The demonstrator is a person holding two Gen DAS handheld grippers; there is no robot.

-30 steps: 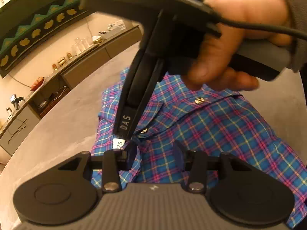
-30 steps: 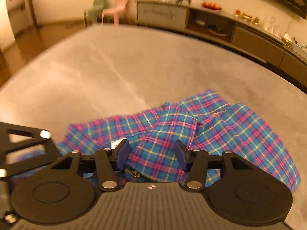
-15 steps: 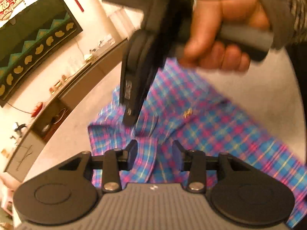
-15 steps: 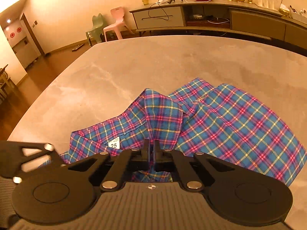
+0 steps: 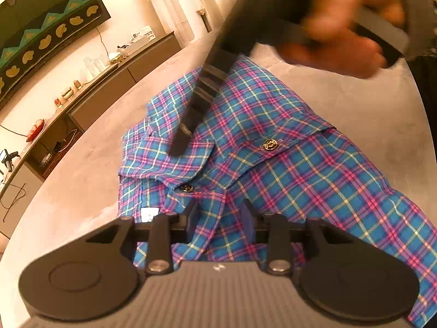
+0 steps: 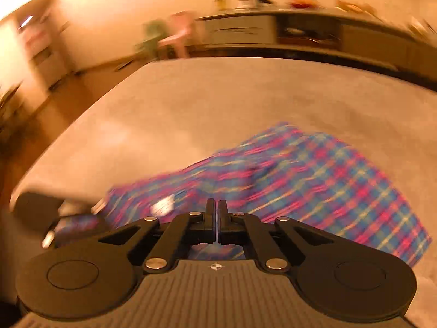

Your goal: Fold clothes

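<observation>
A blue, pink and yellow plaid shirt (image 5: 286, 150) lies crumpled on a grey table (image 5: 82, 180), with gold buttons and a white size tag showing. My left gripper (image 5: 220, 216) is open low over the shirt's placket, a fold of cloth between its fingers. My right gripper shows blurred in the left wrist view (image 5: 188, 125), its closed tips over the collar. In the right wrist view my right gripper (image 6: 217, 218) has its jaws together above the shirt (image 6: 314, 180); I see no cloth between them.
A long sideboard (image 5: 90, 93) with glasses, gold ornaments and fruit runs beyond the table's far edge. Pink and green small chairs (image 6: 174, 35) stand on the floor past the table. The person's hand (image 5: 341, 24) holds the right gripper above the shirt.
My right gripper shut from open within the last second, then lifted away fast. The collar it held now lies flat on the shirt. My left gripper stayed open over the placket.
</observation>
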